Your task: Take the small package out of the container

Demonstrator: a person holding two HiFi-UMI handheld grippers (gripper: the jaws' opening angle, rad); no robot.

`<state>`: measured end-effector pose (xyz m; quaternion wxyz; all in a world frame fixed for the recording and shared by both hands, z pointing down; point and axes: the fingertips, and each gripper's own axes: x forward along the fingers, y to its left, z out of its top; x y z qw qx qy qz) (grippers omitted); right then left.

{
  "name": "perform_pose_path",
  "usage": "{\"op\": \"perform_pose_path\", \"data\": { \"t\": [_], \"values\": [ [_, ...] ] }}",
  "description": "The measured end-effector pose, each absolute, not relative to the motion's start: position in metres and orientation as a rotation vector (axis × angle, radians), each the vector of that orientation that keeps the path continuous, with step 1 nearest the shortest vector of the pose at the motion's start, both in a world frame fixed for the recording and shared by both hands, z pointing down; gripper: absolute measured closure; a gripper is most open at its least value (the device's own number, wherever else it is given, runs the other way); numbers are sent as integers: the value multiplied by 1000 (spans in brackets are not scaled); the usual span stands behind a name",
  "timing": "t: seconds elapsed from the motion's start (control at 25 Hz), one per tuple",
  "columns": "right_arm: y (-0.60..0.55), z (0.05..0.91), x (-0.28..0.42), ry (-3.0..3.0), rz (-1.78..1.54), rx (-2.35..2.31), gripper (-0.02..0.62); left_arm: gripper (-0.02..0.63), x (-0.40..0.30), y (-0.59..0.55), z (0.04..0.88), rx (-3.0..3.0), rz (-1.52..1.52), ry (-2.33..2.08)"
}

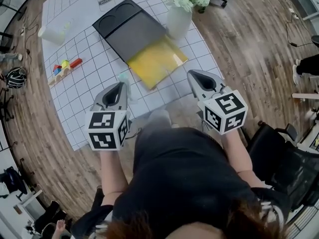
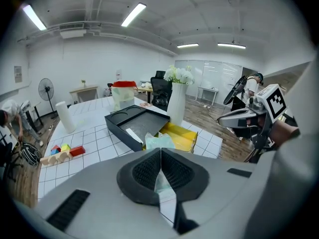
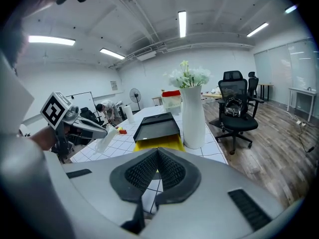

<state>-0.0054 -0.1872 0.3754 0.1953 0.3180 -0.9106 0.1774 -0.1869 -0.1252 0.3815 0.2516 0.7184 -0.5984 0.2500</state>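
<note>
Two tongs, one package, one container, sundries. Item one: your left tongs (image 2: 160,152), jaws pinched together on the small package (image 2: 158,139), a pale green, crinkly, see-through pouch whose upper part sticks out past the tips. The film is thin, which is why the jaws look almost fully closed on it. You hold it clear of the table (image 1: 89,91), on your side of the container, so the package is out and the removal itself reads as done; only a set-down is likely left. Item two: your right tongs (image 3: 157,151), jaws together on nothing, held level with the left tongs and well apart from them, seemingly parked so as not to crowd the pouch. Item three: the container (image 1: 130,28), a flat black box lying ahead of both tongs and between them, with its yellow drawer (image 1: 155,59) slid out toward you, presumably the way to the contents. Whether anything else lies inside cannot be told. Item four: a white vase (image 1: 178,21) of flowers, ahead of the right tongs and just beside the container's right edge; tall and narrow, it looks easy to tip if that side swings forward. Item five: coloured blocks (image 1: 64,68) and a white roll (image 1: 52,34), ahead and to the left of the left tongs, well apart, with no apparent part in the job.
</note>
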Motion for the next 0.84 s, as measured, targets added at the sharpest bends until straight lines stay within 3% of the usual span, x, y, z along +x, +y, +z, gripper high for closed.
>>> {"op": "perform_pose_path", "data": {
  "t": [0.84],
  "values": [
    [-191, 373, 10, -2559, 554, 966, 581, 575, -168, -134, 383, 2020, 741, -1575]
  ]
}}
